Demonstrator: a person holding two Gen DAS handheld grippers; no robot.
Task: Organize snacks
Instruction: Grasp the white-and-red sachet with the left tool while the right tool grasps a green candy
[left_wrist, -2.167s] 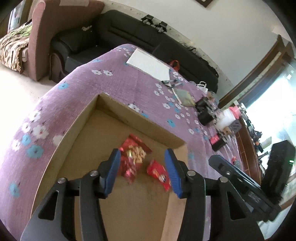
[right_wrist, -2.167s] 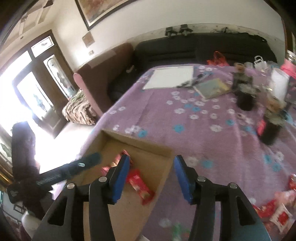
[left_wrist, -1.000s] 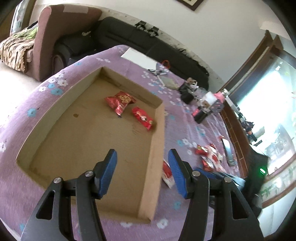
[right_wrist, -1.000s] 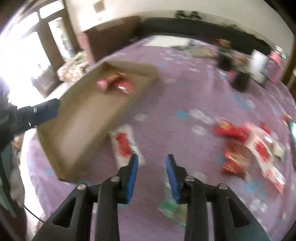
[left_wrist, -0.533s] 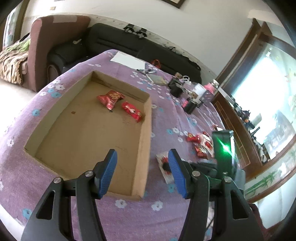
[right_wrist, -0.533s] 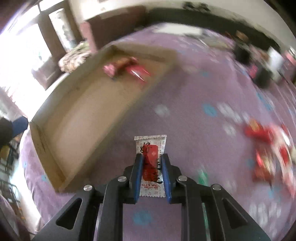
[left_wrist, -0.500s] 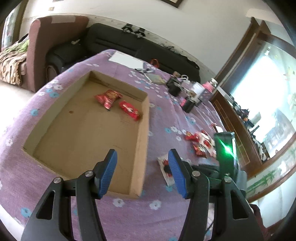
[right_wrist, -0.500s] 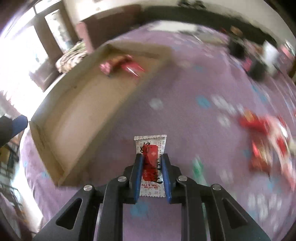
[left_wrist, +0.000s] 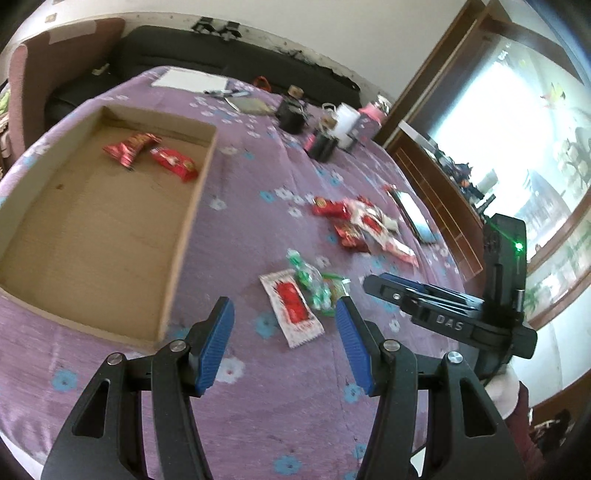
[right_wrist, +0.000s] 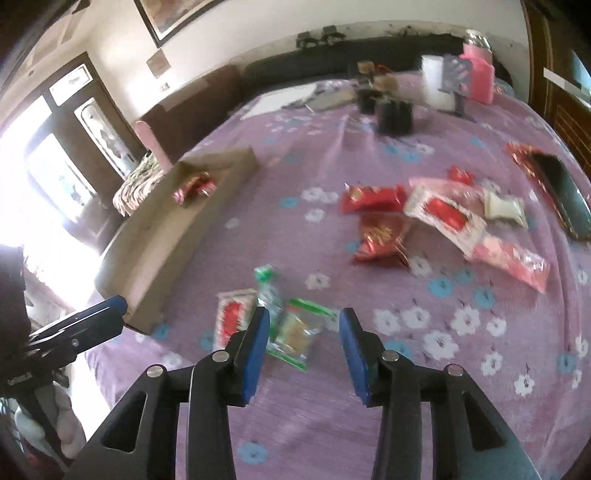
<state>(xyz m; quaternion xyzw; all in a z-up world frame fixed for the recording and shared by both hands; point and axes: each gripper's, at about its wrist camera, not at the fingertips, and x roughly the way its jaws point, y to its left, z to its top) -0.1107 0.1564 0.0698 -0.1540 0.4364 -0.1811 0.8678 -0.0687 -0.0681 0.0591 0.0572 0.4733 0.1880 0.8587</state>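
Note:
A shallow cardboard tray (left_wrist: 186, 221) (right_wrist: 173, 236) lies on the purple flowered cloth with two red snack packets (left_wrist: 170, 160) in its far end. A white packet with a red label (left_wrist: 293, 306) (right_wrist: 232, 317) lies flat on the cloth beside green packets (left_wrist: 314, 280) (right_wrist: 295, 332). My left gripper (left_wrist: 283, 321) hangs open just short of the white packet, touching nothing. My right gripper (right_wrist: 303, 325) is opening above the green packets, its pads pressing on nothing. More red and white snacks (right_wrist: 373, 199) (left_wrist: 354, 221) are heaped further right.
A dark phone (right_wrist: 561, 192) (left_wrist: 410, 214) lies by the snack heap. Black cups, a white jug and a pink container (right_wrist: 476, 74) stand at the far end, with papers (left_wrist: 188, 79) nearby. A black sofa and a wall lie beyond the table.
The right gripper was pinching the white red-labelled packet half a second ago; it has let go, and the packet lies on the cloth. My left gripper swung right, off the tray toward the packets.

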